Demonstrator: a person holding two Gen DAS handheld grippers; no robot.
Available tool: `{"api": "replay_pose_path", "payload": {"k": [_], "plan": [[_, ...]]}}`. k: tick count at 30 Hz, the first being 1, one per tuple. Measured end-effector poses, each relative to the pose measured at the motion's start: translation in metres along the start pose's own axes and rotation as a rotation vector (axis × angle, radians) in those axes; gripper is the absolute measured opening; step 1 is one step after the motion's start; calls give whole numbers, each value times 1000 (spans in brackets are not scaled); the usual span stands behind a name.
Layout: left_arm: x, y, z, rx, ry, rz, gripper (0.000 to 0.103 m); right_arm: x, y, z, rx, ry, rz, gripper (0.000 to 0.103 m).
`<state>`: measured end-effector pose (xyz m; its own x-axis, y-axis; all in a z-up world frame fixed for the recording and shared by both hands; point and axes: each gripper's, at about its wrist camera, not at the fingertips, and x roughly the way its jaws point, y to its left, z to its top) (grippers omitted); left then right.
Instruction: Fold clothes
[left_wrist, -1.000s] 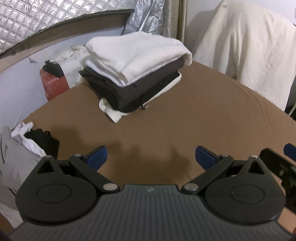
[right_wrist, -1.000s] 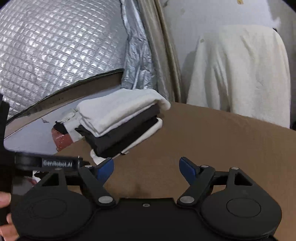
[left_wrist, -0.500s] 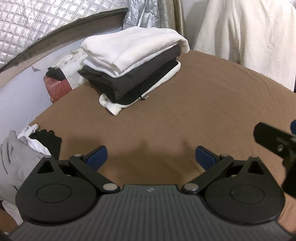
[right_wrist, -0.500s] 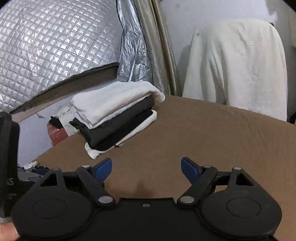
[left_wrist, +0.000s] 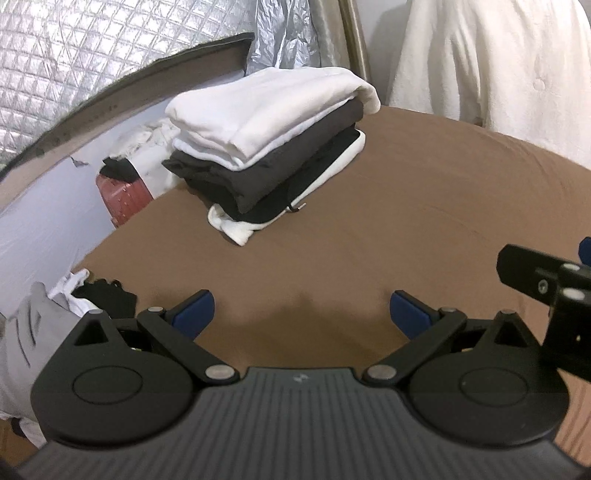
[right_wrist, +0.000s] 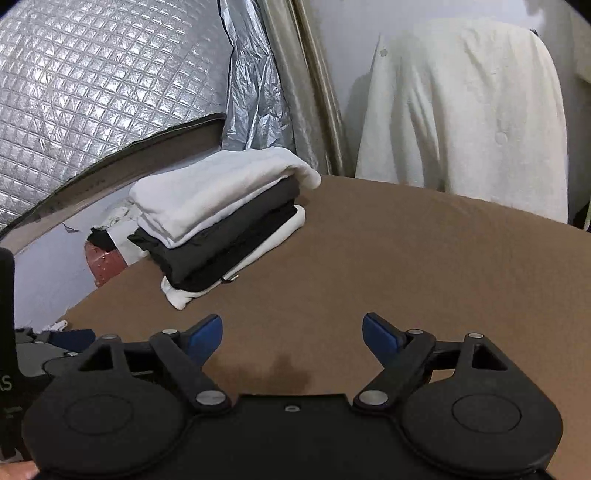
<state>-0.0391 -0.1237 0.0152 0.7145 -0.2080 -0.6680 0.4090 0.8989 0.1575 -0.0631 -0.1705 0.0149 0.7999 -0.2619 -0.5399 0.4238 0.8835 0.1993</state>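
Drawn slightly nearer the folded stack (left_wrist: 269, 147) than a second ago, with both tools hovering low over the brown table (left_wrist: 406, 229). Left gripper (left_wrist: 302, 314): blue-tipped fingers (left_wrist: 195, 310) spread wide, nothing between them. Right gripper (right_wrist: 292, 334): likewise spread wide and empty, just beside the left one, its black frame visible at the left view's right edge. Ahead and to the left of both: white, dark grey, black and white folded garments piled neatly on the table. Off the near left: loose grey, white and black clothes (left_wrist: 44, 325). Beyond the far edge: a cream cloth (right_wrist: 465, 122), hanging.
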Motion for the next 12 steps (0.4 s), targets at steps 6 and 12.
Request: {"api": "replay_pose_path", "payload": {"k": [6, 12], "plan": [[1, 0, -1, 9, -7, 19, 103, 2, -2, -1, 11, 12, 8, 87], [3, 2, -4, 14, 0, 10, 103, 2, 1, -2, -9, 17, 1, 87]]}}
